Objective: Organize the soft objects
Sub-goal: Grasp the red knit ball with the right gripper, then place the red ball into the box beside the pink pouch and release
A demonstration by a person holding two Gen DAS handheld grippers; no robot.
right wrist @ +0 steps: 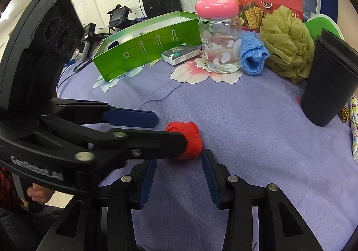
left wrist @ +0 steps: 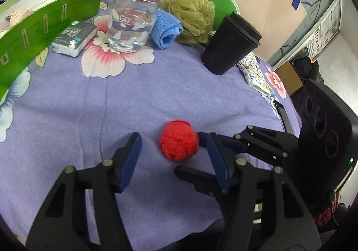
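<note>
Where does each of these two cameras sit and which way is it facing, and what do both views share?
Left wrist: on the left hand-held gripper, looking down and forward over the purple floral cloth at the red ball; its own fingers show, and the right hand-held gripper enters from the right.
Right wrist: on the right hand-held gripper, facing the same ball; the left hand-held gripper crosses from the left, a hand gripping its handle.
Shared: ball, glass jar, green box, black cup.

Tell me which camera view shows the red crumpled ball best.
The left wrist view: the red crumpled ball lies fully visible on the purple cloth. In the right wrist view the left gripper crosses in front, hiding part of the ball.
</note>
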